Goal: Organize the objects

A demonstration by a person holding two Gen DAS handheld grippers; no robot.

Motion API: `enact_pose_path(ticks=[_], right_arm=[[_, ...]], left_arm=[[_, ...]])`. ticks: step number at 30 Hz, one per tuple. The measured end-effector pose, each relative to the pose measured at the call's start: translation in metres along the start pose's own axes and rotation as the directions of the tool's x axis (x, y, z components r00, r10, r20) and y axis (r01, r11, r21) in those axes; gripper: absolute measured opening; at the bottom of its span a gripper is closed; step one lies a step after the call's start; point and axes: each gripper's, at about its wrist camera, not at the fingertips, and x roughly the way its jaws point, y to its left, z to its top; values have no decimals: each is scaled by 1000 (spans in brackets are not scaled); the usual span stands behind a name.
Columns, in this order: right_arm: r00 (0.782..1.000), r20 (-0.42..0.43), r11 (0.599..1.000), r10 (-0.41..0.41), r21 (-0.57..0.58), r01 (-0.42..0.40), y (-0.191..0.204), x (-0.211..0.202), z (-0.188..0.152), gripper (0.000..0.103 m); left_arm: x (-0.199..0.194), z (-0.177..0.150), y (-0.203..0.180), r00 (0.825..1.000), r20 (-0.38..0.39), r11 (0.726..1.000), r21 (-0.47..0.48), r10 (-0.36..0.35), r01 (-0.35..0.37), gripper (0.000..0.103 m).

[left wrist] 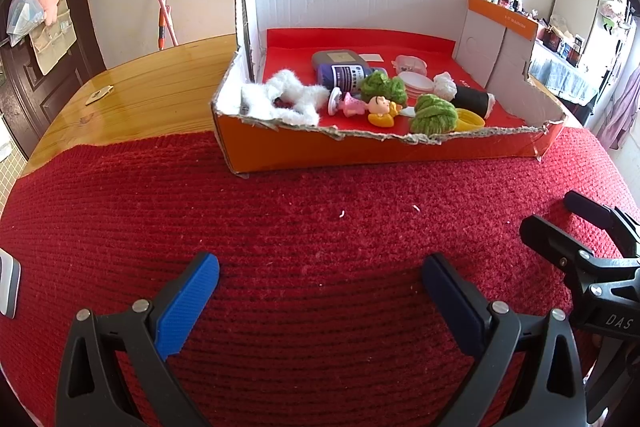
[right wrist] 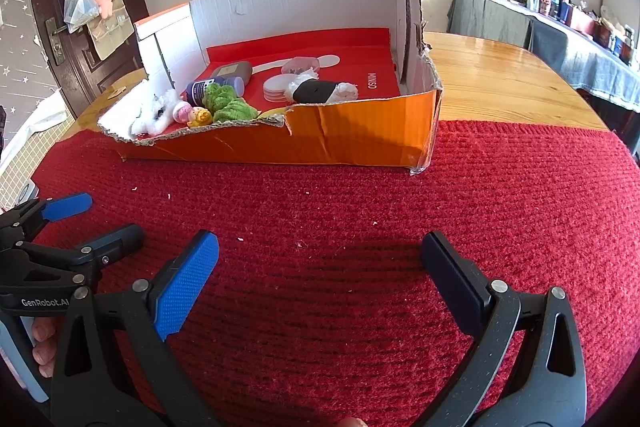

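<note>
Grippers: two are seen, each with two blue-padded fingers. The left gripper [left wrist: 320,291] fills the lower part of the left wrist view, jaws spread wide with nothing between them. The right gripper [right wrist: 319,267] is held the same way, wide apart and empty, low in the right wrist view.
Box: one torn orange cardboard box [left wrist: 380,147], white inside with a red floor, is seen in the upper centre of both views, resting on a red knitted cloth [left wrist: 280,227].
Contents, counted: two green yarn balls [left wrist: 434,113], one white fluffy piece [left wrist: 288,99], one purple bottle [left wrist: 348,75], one grey case [left wrist: 336,58], one stack of white round pads [left wrist: 418,83], one black roll [left wrist: 472,99], one small doll figure [left wrist: 380,109].
Table: one wooden table [left wrist: 160,79] is seen under the cloth, upper left of the left wrist view.
</note>
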Motion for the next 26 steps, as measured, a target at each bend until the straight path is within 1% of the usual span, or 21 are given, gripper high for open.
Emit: enact_pose_path(ticks=[15, 22, 26], right_arm=[[1000, -11, 1000, -22, -21, 22, 3, 1, 0, 103], [1000, -11, 1000, -23, -21, 22, 3, 1, 0, 103], [1000, -11, 1000, -22, -20, 21, 4, 1, 0, 103]], left_arm=[[-1, -1, 3, 1000, 6, 1000, -8, -14, 14, 103], [-4, -2, 6, 999, 12, 999, -16, -30, 30, 103], [-4, -2, 6, 1000, 10, 1000, -14, -25, 25, 103]])
